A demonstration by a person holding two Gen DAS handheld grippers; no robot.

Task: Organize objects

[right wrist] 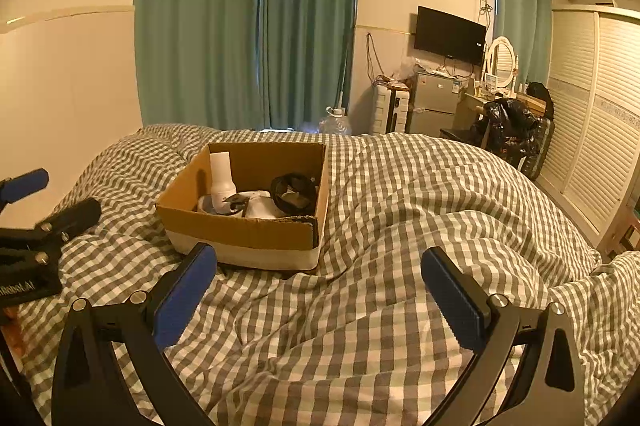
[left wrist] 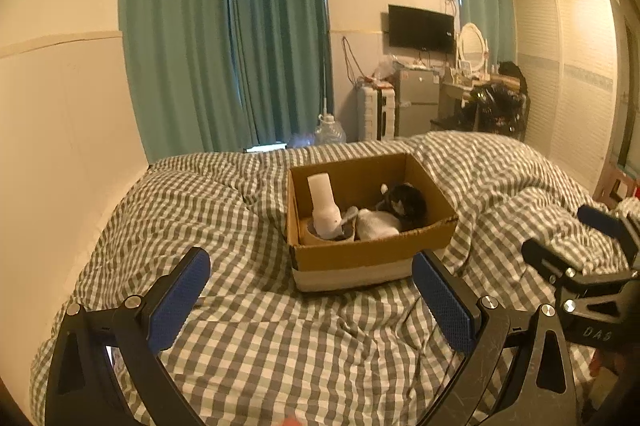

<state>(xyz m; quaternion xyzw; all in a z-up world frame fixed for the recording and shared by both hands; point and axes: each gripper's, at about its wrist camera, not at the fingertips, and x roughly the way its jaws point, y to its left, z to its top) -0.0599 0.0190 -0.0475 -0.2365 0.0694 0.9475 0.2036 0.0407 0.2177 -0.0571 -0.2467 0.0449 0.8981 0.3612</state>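
An open cardboard box [left wrist: 360, 256] [right wrist: 240, 234] sits on the checked bed cover. Inside it are a white bottle [left wrist: 325, 204] [right wrist: 222, 178] standing in a round container, a white object [left wrist: 378, 224] [right wrist: 262, 208] and a black object [left wrist: 406, 204] [right wrist: 294, 190]. My left gripper [left wrist: 310, 292] is open and empty, just in front of the box. My right gripper [right wrist: 318, 286] is open and empty, in front of the box and to its right. Each gripper also shows in the other's view, the right one [left wrist: 580, 242] and the left one [right wrist: 52, 202].
The grey-and-white checked bed cover [right wrist: 400, 226] is rumpled, with a raised fold to the right of the box. A wall runs along the bed's left side. Beyond the bed stand teal curtains [left wrist: 240, 46], a water jug [left wrist: 329, 132], a small fridge [right wrist: 434, 104] and a wardrobe [right wrist: 592, 106].
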